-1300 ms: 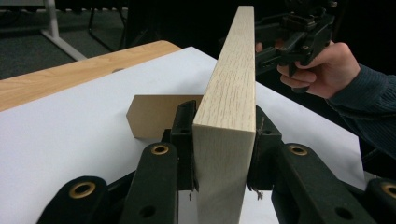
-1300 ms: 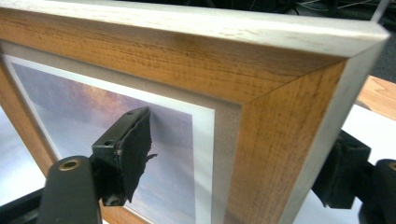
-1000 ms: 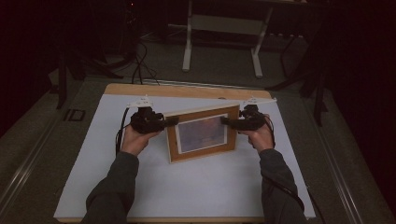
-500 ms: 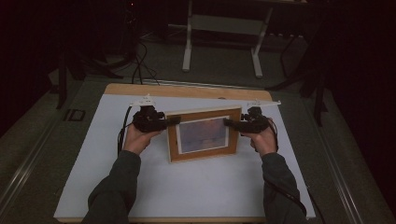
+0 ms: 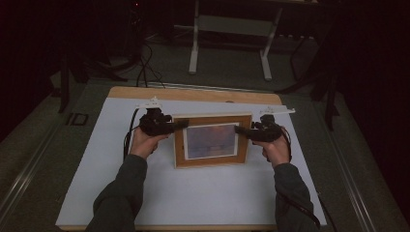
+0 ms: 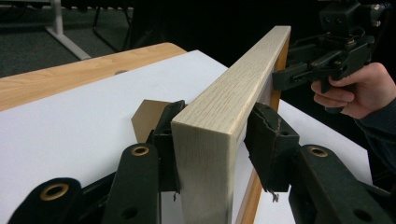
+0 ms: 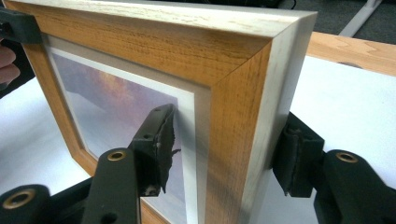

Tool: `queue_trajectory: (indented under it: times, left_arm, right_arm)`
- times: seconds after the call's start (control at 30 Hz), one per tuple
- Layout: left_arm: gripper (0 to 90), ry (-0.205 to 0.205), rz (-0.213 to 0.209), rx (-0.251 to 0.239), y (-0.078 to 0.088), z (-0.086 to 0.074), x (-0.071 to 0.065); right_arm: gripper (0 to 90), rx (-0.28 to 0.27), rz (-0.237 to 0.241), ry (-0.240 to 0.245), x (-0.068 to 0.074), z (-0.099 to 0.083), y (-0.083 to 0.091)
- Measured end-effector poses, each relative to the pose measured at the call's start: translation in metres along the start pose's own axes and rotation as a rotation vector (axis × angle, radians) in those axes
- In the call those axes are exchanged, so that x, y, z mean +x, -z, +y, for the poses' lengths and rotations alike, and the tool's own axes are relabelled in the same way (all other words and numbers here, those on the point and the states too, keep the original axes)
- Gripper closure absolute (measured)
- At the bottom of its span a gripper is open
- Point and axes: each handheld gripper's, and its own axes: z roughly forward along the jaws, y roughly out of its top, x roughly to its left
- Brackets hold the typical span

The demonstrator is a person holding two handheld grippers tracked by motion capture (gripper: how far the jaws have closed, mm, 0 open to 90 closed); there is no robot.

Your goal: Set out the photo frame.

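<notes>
A wooden picture frame (image 5: 212, 140) stood upright on its lower edge on the white table top (image 5: 193, 198), near the middle of the sheet and a little toward the bare wooden strip (image 5: 193, 94) at the far side. The frame held a print (image 5: 211, 140) of soft orange and violet tones, bordered by a pale mount inside the wood.

The left gripper (image 5: 162, 124) reached the frame's left side, and the right gripper (image 5: 254, 132) its right side, each held in a hand coming from the near side of the frame.

In the left gripper view, the left gripper (image 6: 212, 140) had its jaws astride the frame's (image 6: 233, 98) narrow edge, one pad against the back and one close to the front face. Those jaws had just been opening with the frame between them, and whether the pads were pressing could not be told for certain. A brown card stand (image 6: 149, 116) showed behind the frame, against the white sheet.

In the right gripper view, the right gripper (image 7: 229, 149) straddled the frame's (image 7: 224, 93) corner, one pad over the glass near the mount, the other beside the pale outer edge. Its jaws had just been closing around the frame, and a gap showed at the glass side.
</notes>
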Motion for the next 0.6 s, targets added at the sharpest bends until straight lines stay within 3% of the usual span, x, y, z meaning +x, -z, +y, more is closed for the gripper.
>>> queue_trajectory:
  times: [0.6]
  left_arm:
    - [55.8, 0.004, -0.015, 0.003, -0.0040, 0.0029, 0.0040]
  right_arm:
    - [49.0, 0.007, -0.001, -0.003, 0.0038, -0.0076, 0.0073]
